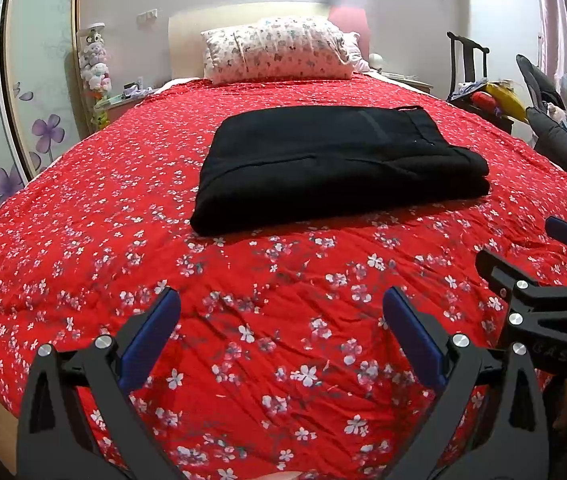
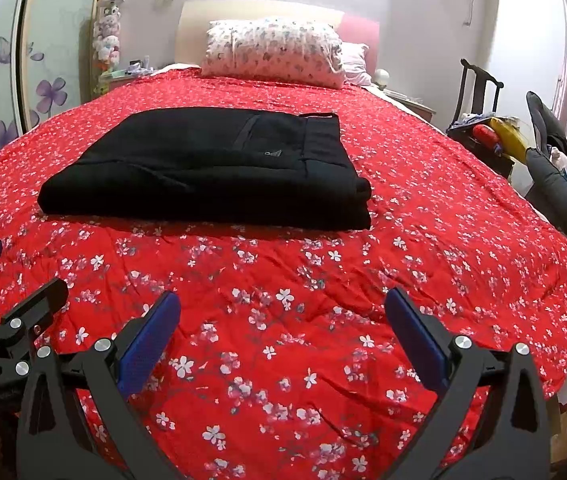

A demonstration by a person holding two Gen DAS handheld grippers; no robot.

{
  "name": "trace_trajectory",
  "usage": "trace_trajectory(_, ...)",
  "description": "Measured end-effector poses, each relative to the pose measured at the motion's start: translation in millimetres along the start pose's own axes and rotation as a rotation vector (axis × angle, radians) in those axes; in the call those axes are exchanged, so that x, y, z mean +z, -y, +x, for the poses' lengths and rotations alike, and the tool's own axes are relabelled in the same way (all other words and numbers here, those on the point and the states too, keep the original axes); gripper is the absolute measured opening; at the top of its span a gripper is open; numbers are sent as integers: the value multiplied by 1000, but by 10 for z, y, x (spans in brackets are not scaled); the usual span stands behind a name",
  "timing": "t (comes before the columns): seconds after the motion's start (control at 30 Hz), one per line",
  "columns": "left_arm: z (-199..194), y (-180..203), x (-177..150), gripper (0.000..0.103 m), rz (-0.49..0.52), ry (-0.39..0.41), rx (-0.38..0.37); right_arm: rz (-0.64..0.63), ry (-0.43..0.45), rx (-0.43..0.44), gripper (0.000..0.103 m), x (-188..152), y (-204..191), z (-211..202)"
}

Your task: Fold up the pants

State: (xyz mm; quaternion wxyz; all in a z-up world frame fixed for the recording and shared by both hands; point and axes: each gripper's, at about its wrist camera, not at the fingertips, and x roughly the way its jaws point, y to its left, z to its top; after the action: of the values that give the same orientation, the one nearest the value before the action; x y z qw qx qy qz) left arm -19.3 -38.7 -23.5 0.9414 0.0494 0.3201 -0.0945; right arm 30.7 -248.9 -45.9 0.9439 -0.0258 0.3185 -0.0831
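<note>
Black pants (image 1: 339, 164) lie folded mid-bed on the red quilt (image 1: 267, 312), pillow (image 1: 279, 50) beyond, chair (image 2: 479, 100) at right. Both the left gripper (image 1: 281, 332) and right gripper (image 2: 283, 336) hover nearer, fingers spread wide, empty.

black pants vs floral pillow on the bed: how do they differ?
The black pants are plain and dark; the floral pillow is white with a small print. The pants lie folded into a flat rectangle mid-bed; the pillow is plump and sits at the headboard. Both rest on the red floral bedspread, clear of the open left gripper and right gripper.
</note>
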Motion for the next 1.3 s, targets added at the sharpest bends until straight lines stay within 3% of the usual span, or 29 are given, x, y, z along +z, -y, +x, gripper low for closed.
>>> trace_trajectory(1.3, 6, 12, -13, 101, 2, -7, -2, 14, -19, 14, 102, -28, 108, 74)
